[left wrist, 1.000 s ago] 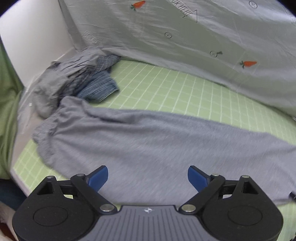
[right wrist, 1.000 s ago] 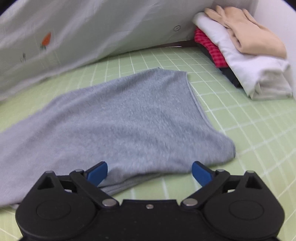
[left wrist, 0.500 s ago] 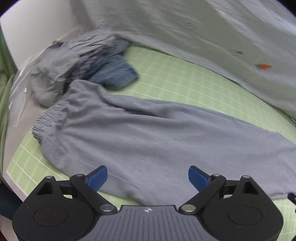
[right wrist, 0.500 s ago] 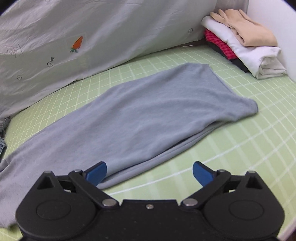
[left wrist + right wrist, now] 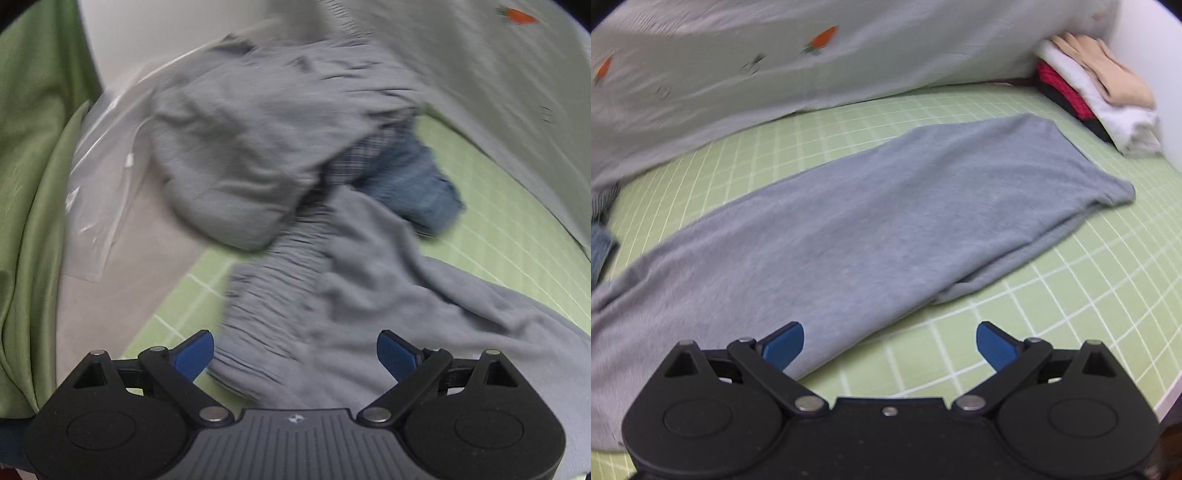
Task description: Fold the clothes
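Note:
Grey trousers [image 5: 871, 221] lie flat, folded lengthwise, on the green grid mat [image 5: 1089, 288]. The leg end points to the far right in the right wrist view. Their gathered waistband [image 5: 280, 273] shows in the left wrist view. My left gripper [image 5: 294, 352] is open and empty, low over the waistband end. My right gripper [image 5: 889, 343] is open and empty, above the near edge of the trouser leg.
A heap of grey clothes [image 5: 236, 147] and a blue denim piece [image 5: 413, 188] lie behind the waistband. A clear plastic bag [image 5: 99, 155] lies left. A folded stack [image 5: 1097, 96] stands at the far right. A white carrot-print sheet [image 5: 775, 62] hangs behind. Green curtain [image 5: 29, 147] at left.
My left gripper has swung left and moved in close to the waistband end. My right gripper has pulled back from the leg end toward the trousers' middle. Both stayed open.

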The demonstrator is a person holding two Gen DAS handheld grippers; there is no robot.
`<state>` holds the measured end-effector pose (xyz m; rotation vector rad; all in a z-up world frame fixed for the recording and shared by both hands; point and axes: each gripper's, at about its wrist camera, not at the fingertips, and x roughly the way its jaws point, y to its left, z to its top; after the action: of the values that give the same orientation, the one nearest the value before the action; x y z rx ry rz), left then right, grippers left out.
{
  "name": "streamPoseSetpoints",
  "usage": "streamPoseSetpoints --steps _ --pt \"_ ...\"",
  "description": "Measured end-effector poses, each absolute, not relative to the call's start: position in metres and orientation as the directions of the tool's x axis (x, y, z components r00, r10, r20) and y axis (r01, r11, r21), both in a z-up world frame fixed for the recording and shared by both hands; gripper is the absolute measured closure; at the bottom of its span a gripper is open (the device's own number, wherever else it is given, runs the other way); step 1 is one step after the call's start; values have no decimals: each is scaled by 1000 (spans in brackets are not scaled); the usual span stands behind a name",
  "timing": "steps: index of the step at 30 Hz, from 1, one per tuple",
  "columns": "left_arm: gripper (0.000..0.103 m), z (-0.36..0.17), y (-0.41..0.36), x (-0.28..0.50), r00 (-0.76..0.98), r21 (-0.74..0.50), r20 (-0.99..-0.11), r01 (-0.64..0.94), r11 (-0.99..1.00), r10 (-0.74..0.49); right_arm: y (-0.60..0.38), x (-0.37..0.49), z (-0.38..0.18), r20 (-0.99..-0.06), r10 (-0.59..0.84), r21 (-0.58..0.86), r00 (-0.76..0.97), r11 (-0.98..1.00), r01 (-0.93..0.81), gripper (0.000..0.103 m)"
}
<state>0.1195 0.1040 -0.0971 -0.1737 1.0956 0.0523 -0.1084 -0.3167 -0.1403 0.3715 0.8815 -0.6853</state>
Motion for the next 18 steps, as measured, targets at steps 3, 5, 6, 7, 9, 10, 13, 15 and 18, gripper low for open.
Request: streamPoseSetpoints --steps 3,5,6,7,9,10,13,15,18 --pt "8 -109 114 127 436 -129 -899 -147 981 -53 -309 -93 -141 -815 -396 -2 423 732 682 2" --pt "8 -115 118 129 423 -139 -904 -156 978 -61 -305 -82 -141 -821 -386 7 420 730 684 2" --pt "8 -118 120 131 417 -144 -907 -161 976 -65 -303 -78 -140 -822 -384 6 420 732 681 2" --pt "8 -121 122 132 410 -149 -909 -165 975 -69 -301 -74 -140 -824 -386 -2 416 735 678 2" --pt "8 -128 125 135 398 -159 -914 -175 972 -78 -296 -66 -139 -828 -388 -19 404 740 673 2" --pt "8 -131 127 137 391 -164 -917 -180 970 -82 -294 -64 -138 -831 -386 -21 400 742 670 2" --pt "7 -140 133 141 373 -177 -923 -193 965 -95 -289 -61 -139 -841 -375 -26 391 749 662 2" --pt "10 -140 132 140 380 -169 -920 -180 969 -90 -287 -60 -141 -846 -375 -39 379 752 658 2" --pt "27 -136 130 139 396 -150 -915 -168 974 -73 -287 -64 -143 -850 -372 -35 374 747 664 2"
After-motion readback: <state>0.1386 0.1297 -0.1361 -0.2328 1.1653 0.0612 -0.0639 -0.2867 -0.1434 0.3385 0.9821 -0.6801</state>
